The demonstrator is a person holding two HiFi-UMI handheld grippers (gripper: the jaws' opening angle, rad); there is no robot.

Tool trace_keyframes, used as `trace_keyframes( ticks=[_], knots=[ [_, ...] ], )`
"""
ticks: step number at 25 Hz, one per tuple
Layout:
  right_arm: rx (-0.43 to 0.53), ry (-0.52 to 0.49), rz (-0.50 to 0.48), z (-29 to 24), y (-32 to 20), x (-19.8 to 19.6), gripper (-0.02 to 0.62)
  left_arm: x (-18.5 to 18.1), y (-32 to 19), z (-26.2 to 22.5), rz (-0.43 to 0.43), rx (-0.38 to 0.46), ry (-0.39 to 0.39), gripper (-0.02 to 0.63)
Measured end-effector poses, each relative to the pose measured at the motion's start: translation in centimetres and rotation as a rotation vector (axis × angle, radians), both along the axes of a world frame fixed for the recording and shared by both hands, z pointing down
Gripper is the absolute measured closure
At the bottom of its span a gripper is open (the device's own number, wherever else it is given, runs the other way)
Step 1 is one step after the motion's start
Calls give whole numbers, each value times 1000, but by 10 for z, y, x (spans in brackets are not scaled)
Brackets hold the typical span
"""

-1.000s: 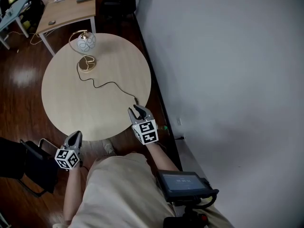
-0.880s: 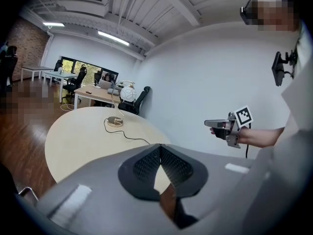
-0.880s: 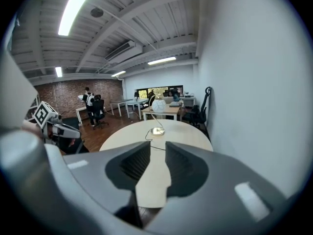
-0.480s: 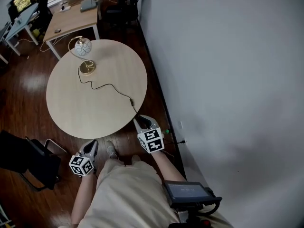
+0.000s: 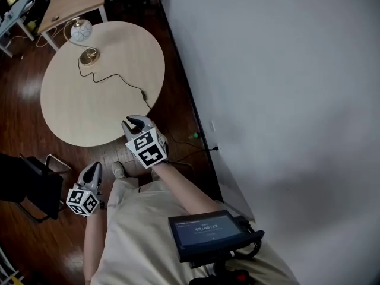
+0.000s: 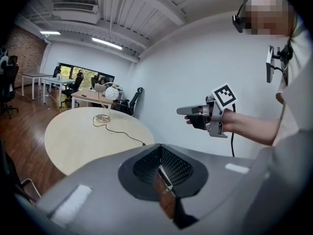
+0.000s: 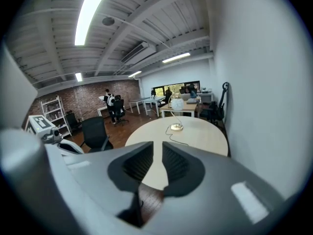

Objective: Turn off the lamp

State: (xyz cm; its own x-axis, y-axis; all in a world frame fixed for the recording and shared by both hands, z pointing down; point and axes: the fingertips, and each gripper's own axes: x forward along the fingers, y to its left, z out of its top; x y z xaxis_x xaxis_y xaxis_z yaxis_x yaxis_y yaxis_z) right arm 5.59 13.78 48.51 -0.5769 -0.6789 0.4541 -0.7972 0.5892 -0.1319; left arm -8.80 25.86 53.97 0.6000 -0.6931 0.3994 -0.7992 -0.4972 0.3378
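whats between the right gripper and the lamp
Head view: the pale round wooden tabletop, crossed by the thin black cord of the white globe lamp.

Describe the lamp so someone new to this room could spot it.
Look for the round pale table beside the white wall. Near its far edge stands the lamp, on a gold disc base with a white globe shade; only its black cord shares the tabletop.

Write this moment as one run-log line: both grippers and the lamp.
left gripper: shut, empty | right gripper: jaws just closing, narrow gap, nothing between | lamp: far side of table, untouched
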Motion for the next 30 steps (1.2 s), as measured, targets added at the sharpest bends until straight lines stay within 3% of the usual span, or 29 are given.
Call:
trace_keyframes(
  ticks=[7,15,20,30],
  knots=[
    [-16,14,-52,6,30,-10,555,-6,16,10,4,-21,3,604],
    [-46,14,-25,38,56,3,555,-14,30,26,53,-63,43,604],
    [-76,30,-25,64,82,4,555,-41,31,29,55,-70,56,604],
    [-150,6,89,93,98,-19,555,-105,14,40,62,-89,72,604]
  ],
)
